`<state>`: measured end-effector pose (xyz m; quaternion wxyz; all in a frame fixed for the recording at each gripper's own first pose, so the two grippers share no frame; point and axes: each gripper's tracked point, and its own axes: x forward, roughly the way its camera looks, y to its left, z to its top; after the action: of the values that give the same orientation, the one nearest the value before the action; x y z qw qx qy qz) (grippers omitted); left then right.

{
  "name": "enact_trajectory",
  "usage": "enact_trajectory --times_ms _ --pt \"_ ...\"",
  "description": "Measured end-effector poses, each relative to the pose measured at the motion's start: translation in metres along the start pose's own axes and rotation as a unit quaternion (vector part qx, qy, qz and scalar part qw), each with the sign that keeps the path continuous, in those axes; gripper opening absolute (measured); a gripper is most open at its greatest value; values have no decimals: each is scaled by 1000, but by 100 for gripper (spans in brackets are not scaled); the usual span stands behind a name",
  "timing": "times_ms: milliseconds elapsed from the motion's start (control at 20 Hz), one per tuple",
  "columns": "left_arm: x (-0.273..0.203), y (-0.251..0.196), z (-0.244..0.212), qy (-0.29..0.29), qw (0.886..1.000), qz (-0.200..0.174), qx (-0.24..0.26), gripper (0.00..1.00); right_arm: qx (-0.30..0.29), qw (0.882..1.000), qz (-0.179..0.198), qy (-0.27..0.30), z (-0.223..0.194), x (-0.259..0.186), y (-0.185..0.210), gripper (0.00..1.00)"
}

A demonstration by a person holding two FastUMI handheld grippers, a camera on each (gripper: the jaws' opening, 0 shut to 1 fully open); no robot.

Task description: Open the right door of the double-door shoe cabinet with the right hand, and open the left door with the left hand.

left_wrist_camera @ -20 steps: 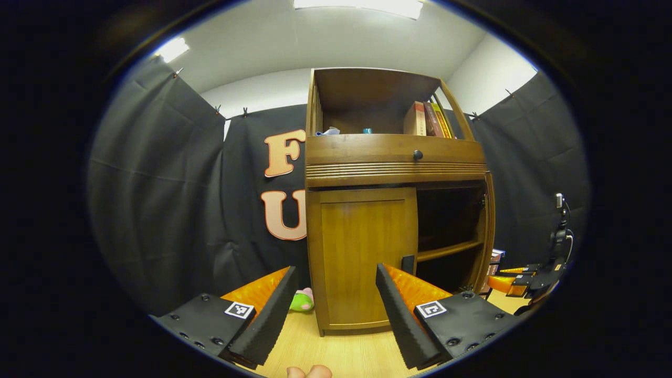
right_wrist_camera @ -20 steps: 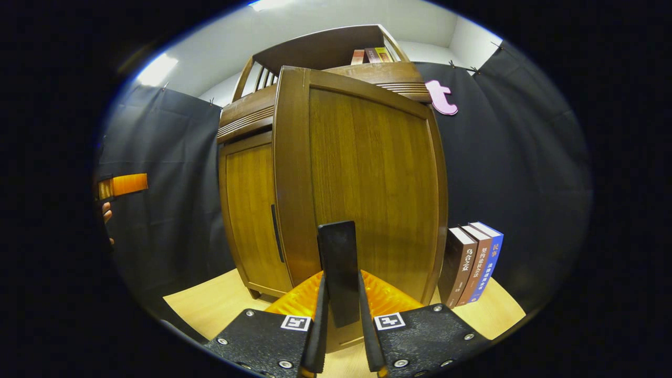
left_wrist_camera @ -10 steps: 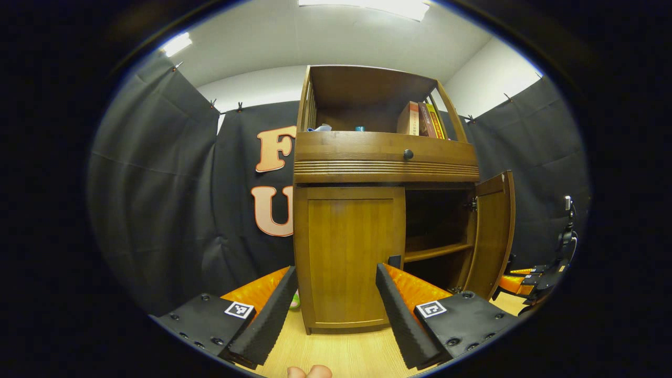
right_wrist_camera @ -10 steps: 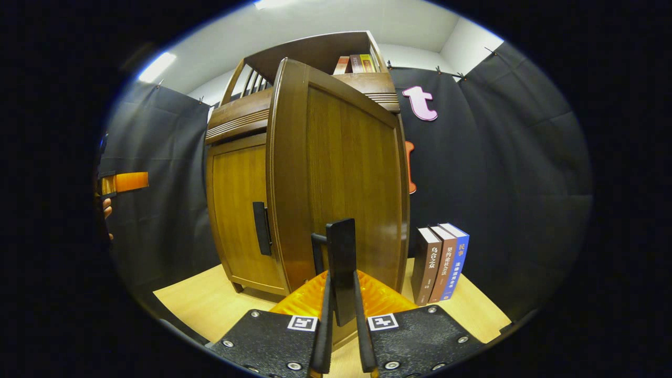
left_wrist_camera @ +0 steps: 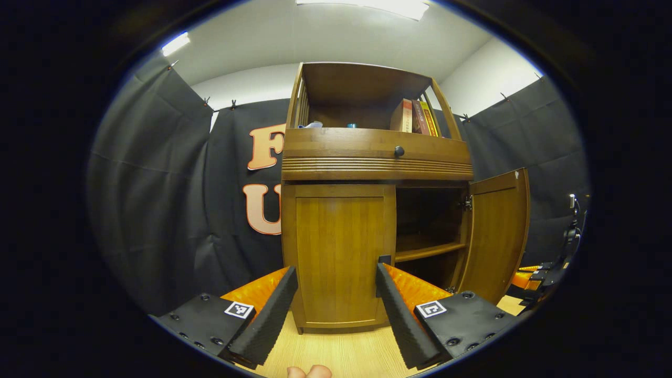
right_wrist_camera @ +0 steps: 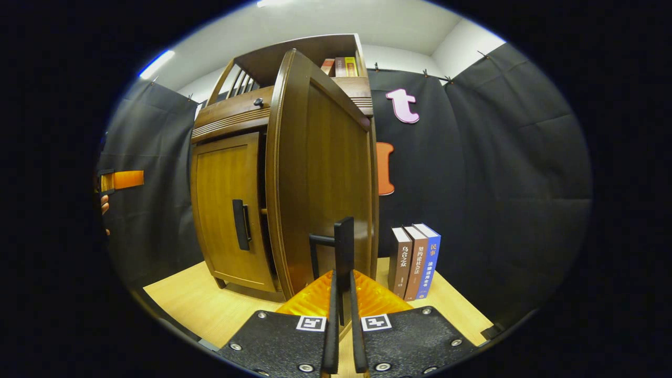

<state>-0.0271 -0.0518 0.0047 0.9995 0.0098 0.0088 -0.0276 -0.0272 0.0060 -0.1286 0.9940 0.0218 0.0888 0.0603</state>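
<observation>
Two doors on shoe cabinet [left_wrist_camera: 375, 157]: right door [left_wrist_camera: 496, 231] swung wide open, left door [left_wrist_camera: 338, 254] closed. Right gripper [right_wrist_camera: 342, 294] fingers clamped on right door's handle [right_wrist_camera: 344, 249]. Left gripper [left_wrist_camera: 333, 310] fingers spread wide, holding nothing, hovering before left door, near its handle [left_wrist_camera: 383, 261]. Three books [right_wrist_camera: 416, 260] stand just right of cabinet.

Place: recording booth | black cloth walls [left_wrist_camera: 152, 210] (clipped up) | wooden cabinet [left_wrist_camera: 336, 252]

left gripper view: low, facing cabinet [left_wrist_camera: 367, 157] front, near | right gripper view: close, right-side angle | shared: cabinet
</observation>
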Motion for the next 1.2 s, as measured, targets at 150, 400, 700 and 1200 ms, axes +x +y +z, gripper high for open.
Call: enact_trajectory --times_ms 150,400,700,1200 --pt "4 -4 -2 2 1000 -1 0 95 3 1000 -19 2 1 -3 -20 8" --pt "10 -7 -7 11 1000 -2 -5 95 0 1000 -21 7 0 -5 -39 7" --pt "20 -16 -13 18 1000 -6 -6 95 2 1000 -30 6 -2 -8 -62 6" --pt "45 -47 -32 28 999 -27 -7 95 -1 996 -90 -10 6 -22 -123 4"
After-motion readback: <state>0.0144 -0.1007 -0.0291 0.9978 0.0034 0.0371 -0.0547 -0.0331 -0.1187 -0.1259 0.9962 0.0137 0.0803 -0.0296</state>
